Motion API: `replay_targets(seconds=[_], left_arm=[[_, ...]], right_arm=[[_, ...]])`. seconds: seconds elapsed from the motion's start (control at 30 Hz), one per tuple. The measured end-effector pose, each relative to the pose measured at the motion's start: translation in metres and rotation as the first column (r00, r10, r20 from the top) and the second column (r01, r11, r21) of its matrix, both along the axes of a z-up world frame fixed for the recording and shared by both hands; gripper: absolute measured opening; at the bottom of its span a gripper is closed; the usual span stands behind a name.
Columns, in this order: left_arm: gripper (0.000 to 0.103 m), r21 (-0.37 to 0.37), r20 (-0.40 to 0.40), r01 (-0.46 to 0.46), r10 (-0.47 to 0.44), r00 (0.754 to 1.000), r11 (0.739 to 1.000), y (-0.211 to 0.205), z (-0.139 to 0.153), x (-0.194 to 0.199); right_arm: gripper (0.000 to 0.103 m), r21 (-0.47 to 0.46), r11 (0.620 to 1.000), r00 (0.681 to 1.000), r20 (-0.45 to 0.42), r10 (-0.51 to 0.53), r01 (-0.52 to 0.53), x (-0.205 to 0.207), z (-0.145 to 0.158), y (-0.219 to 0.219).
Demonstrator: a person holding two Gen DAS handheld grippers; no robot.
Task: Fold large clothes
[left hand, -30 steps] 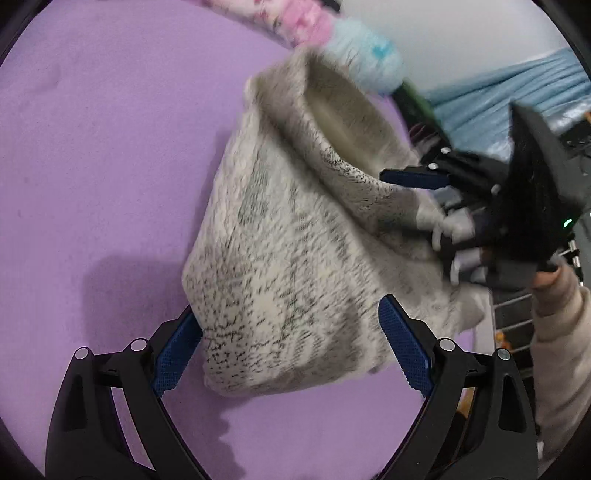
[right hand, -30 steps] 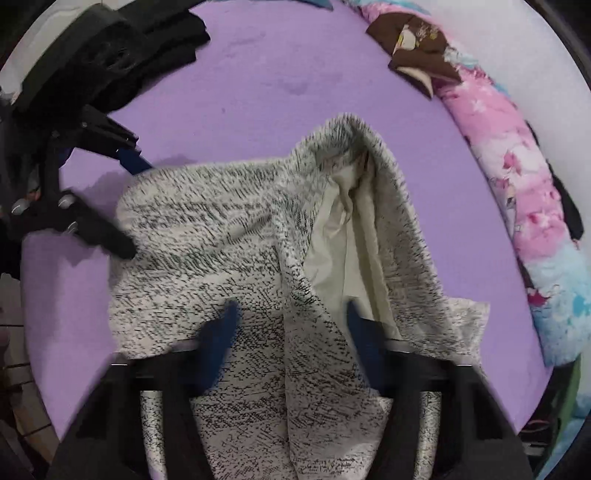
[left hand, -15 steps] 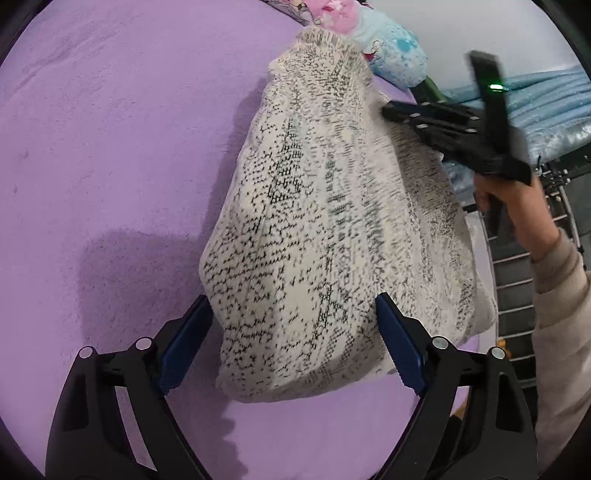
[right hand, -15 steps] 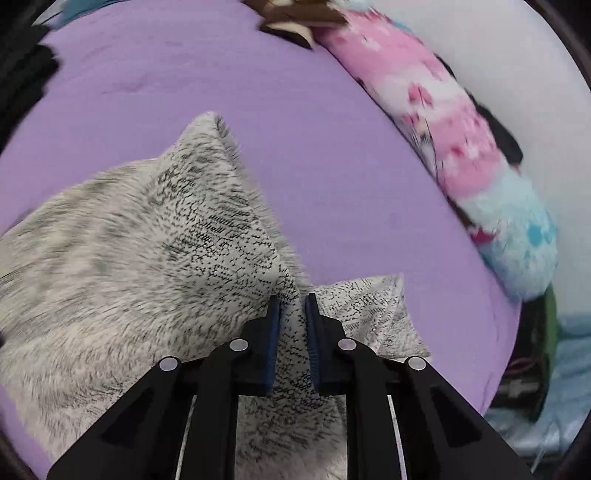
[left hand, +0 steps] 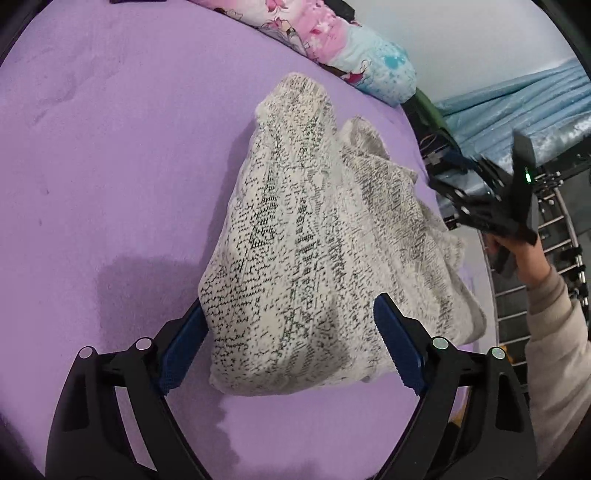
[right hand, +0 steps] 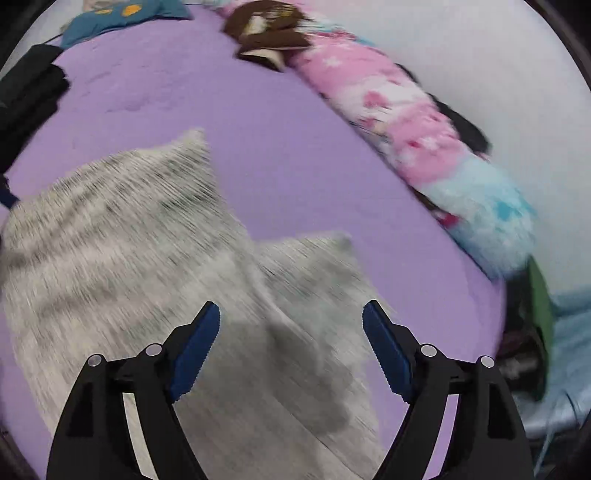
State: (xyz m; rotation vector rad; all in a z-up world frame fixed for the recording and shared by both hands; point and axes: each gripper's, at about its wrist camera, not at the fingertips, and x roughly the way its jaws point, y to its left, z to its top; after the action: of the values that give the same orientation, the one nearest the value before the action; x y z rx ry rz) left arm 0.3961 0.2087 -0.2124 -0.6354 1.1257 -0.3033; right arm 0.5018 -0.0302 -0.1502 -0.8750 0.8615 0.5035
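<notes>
A cream knit garment (left hand: 303,236) with black flecks lies folded on the purple bed (left hand: 110,147). My left gripper (left hand: 291,306) stands open over its near end, one blue pad on each side of the cloth, not pressing it. In the left wrist view my right gripper (left hand: 448,201) hangs off the garment's right side, held by a hand (left hand: 524,254). In the right wrist view, which is blurred by motion, my right gripper (right hand: 291,310) has its jaws opening wide above the garment (right hand: 129,240). Nothing is held between them.
A long pink and pale blue pillow (right hand: 406,140) runs along the bed's far edge by the white wall. Brown cloth (right hand: 266,33), a blue garment (right hand: 122,18) and black clothes (right hand: 29,96) lie at the back. A metal rack (left hand: 554,240) and blue bedding (left hand: 517,103) stand to the right.
My right gripper let go of the garment's flap, went from shut to open and drew back to the right. The flap now covers the pale lining. The left gripper barely moved.
</notes>
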Motion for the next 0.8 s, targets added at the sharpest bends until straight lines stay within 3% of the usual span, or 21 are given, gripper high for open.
replay_targets(seconds=[0.17,0.33,0.57,0.67,0.8], left_arm=[[0.085,0.029,0.006,-0.004,0.003,1.0,1.0,-0.012,0.007,0.003],[0.085,0.032,0.018,-0.022,0.021,1.0,0.999,-0.012,0.014,0.005],[0.086,0.111,0.008,-0.066,0.065,0.998,0.992,-0.006,0.02,0.009],[0.086,0.191,0.021,-0.095,0.093,0.995,0.977,-0.003,0.027,0.01],[0.086,0.196,0.053,-0.092,0.083,0.995,0.976,-0.01,0.039,0.011]], right_arm=[[0.082,0.018,0.985,0.985,0.009,-0.172,0.172,-0.006,0.012,-0.096],[0.082,0.047,0.957,0.958,-0.017,-0.287,0.287,-0.014,0.008,-0.161],[0.082,0.052,0.95,0.951,-0.042,-0.306,0.308,-0.017,-0.005,-0.189],[0.082,0.038,0.952,0.952,-0.047,-0.303,0.305,-0.021,-0.009,-0.198],[0.081,0.047,0.948,0.948,-0.071,-0.311,0.315,-0.018,-0.017,-0.201]])
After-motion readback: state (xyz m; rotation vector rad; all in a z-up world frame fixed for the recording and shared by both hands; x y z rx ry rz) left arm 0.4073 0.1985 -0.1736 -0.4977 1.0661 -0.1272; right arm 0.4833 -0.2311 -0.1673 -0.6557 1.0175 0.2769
